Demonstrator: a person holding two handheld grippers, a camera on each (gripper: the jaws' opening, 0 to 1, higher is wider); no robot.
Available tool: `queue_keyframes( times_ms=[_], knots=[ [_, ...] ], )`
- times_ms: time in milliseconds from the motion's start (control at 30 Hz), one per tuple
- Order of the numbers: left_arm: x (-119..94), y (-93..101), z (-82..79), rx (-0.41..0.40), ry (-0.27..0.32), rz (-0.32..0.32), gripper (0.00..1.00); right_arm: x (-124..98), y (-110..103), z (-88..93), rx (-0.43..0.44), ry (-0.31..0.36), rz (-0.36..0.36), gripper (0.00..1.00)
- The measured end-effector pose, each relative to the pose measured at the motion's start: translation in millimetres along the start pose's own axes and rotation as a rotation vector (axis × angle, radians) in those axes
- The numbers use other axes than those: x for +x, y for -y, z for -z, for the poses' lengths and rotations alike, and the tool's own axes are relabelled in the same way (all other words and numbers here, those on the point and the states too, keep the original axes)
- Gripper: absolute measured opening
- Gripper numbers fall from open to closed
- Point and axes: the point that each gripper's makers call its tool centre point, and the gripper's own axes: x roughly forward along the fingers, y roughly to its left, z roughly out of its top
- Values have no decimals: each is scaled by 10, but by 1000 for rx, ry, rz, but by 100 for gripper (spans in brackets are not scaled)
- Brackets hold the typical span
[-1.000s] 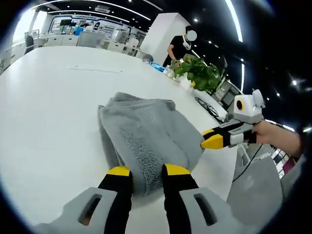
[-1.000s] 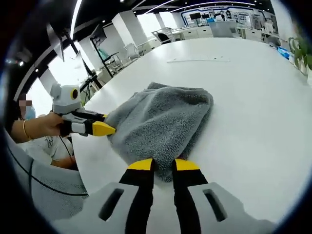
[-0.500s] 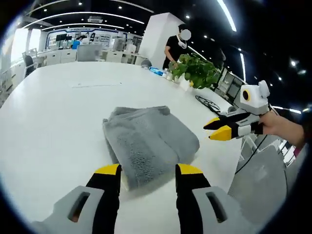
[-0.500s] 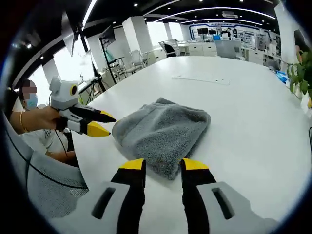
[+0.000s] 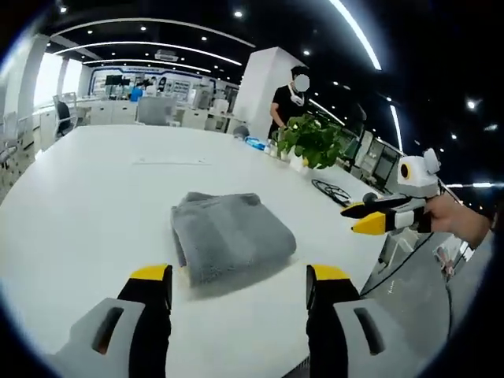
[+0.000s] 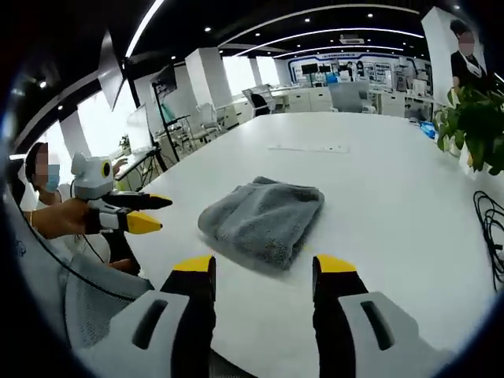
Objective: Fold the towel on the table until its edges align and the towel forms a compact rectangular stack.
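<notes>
Both grippers have pulled back from the towel since a moment ago, and their jaws have spread wider. Now I see the left gripper (image 5: 239, 277) up off the white table (image 5: 87, 189), with its yellow tips wide apart and nothing between them. My right gripper (image 6: 264, 267) is the same: jaws wide, holding nothing.

The grey towel (image 5: 230, 242) lies folded in a thick, neat block in the middle of the table, just past the tips of both grippers. No gripper touches it. In the right gripper view the towel (image 6: 263, 220) looks soft and a bit rounded on top, and I cannot tell if its edges line up all the way.

Over on the right of the left gripper view, my right gripper (image 5: 366, 217) hangs past the table edge, held by a hand (image 5: 455, 223). On the left of the right gripper view, the left gripper (image 6: 142, 213) hangs near the table edge too.

Far off I see a green plant (image 5: 313, 138) and a black cable (image 5: 331, 190) on the table.
</notes>
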Motion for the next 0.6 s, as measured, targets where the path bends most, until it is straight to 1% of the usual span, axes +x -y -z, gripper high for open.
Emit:
queue_keyframes(
  times_ms=[100,167,233,267,333,367,400,433,467,533,600],
  knots=[
    [-77,-11,-1,34,10,-11,80,-87,-36,52,1,6,14,52],
    [-123,0,1,56,13,-12,81,-162,-84,53,-2,6,15,51],
    [-153,-37,21,48,19,-6,82,-208,-91,69,8,14,19,51],
    [-171,-41,21,40,28,-3,83,-236,-89,45,11,20,23,51],
    [-193,-14,3,42,47,-9,87,-264,-76,22,13,27,36,52],
    [-208,14,-19,42,67,-7,88,-280,-64,5,14,35,47,53],
    [-211,46,-39,30,86,8,92,-296,-55,4,19,43,69,55],
    [-218,78,-49,14,93,20,96,-304,-57,11,12,42,81,61],
    [-221,79,-48,14,92,19,99,-304,-56,12,6,41,85,66],
    [-250,65,-57,43,89,8,99,-311,-41,-3,-5,41,100,74],
    [-286,62,-60,56,83,-9,100,-313,-13,-8,-11,50,109,77]
  ],
)
